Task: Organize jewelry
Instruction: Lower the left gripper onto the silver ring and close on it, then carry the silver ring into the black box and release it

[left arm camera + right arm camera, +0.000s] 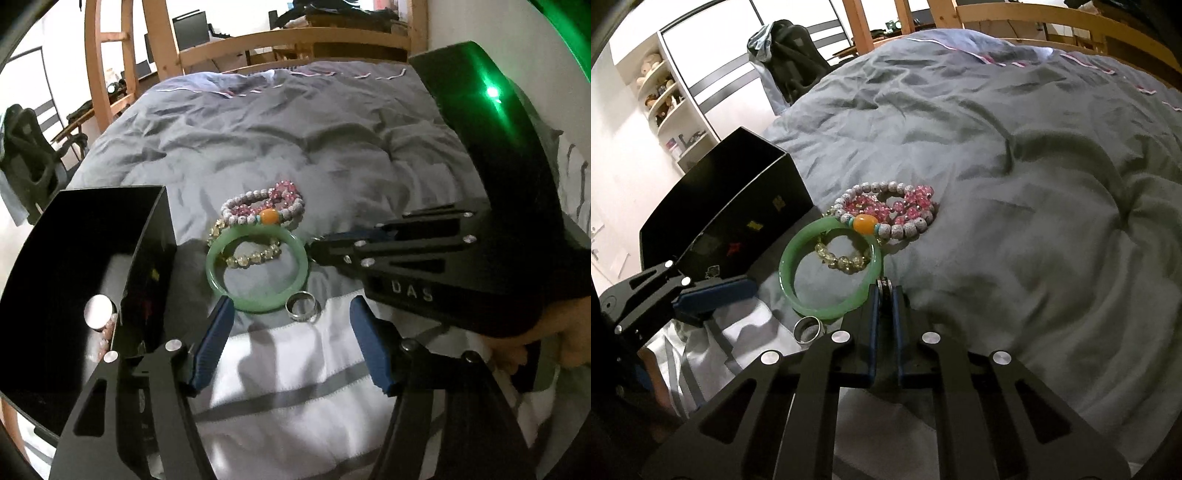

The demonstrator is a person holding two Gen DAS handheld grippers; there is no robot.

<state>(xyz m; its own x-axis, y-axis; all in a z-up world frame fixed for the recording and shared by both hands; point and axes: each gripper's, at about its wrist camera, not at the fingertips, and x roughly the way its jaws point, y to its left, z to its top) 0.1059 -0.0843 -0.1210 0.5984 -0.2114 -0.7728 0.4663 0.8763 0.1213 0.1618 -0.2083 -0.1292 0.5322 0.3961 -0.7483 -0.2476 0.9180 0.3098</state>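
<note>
While I hold both claws low over the bed cover (997, 155), my right claw (885, 291) has its blue pads pressed together on a small dark ring (885, 285), which stands on edge between the tips. This ring sits just beside the green bangle (798, 295), at the bangle's near right rim; if it touches the bangle I cannot tell.

My left claw (291, 325) is well apart in its fingers and holds nothing. Between its two blue pads lies a silver ring (303, 312) on the white cloth (295, 369), just at the near rim of the green bangle, and the pads do not press it. One left pad (216, 332) is very close to the bangle's near left edge.

Inside the green bangle lies part of a yellow bead bracelet (255, 258). Behind the bangle is a white bead bracelet (908, 229) with one orange bead (865, 223), and a pink bead bracelet (912, 206) on it.

Left of the bangle stands the open black box (155, 236), with a round white thing (98, 312) and some pale beads inside.
</note>
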